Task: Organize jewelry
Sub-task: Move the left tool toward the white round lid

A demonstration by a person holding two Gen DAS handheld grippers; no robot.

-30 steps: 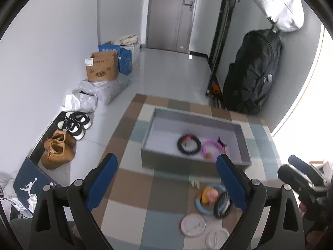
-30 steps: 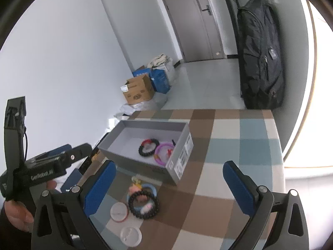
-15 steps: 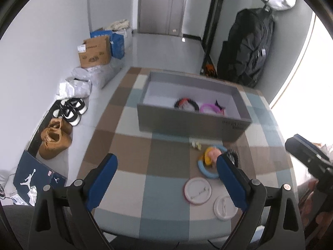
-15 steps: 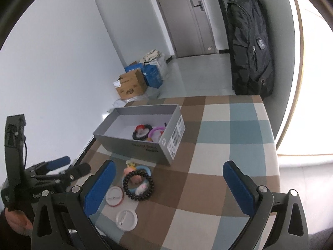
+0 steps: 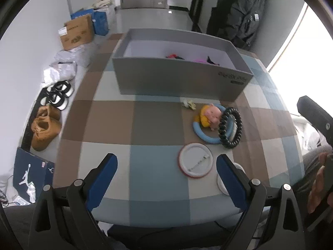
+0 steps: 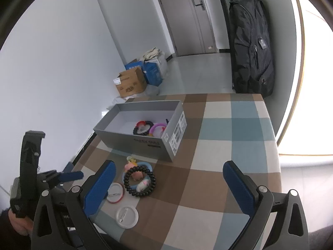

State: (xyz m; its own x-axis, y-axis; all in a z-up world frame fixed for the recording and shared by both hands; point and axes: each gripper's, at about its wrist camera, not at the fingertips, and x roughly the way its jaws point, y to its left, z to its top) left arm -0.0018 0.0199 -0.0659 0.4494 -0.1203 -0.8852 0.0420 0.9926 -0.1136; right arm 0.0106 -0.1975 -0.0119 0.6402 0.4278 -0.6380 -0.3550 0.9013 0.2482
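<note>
A grey open box (image 5: 179,79) (image 6: 133,139) stands on the checked table and holds a black-and-red bracelet (image 6: 143,127) and a pink ring (image 6: 158,127). In front of it lie a blue ring with a pig charm (image 5: 209,123) (image 6: 136,171), a black beaded bracelet (image 5: 230,127) (image 6: 139,181), a small yellow piece (image 5: 189,104), a red-rimmed round badge (image 5: 195,163) (image 6: 114,193) and a white round badge (image 6: 127,216). My left gripper (image 5: 166,175) is open above the table's near edge. My right gripper (image 6: 169,177) is open, right of the loose pieces.
The checked table (image 5: 129,125) ends close in front of the left gripper. Shoes (image 5: 44,128), cardboard boxes (image 5: 77,32) and bags lie on the floor at the left. A black bag (image 6: 251,48) hangs by the door.
Both grippers have pulled back from the box towards the table's near edge and tilted downward. Both stay open and empty. No piece on the table has moved.
</note>
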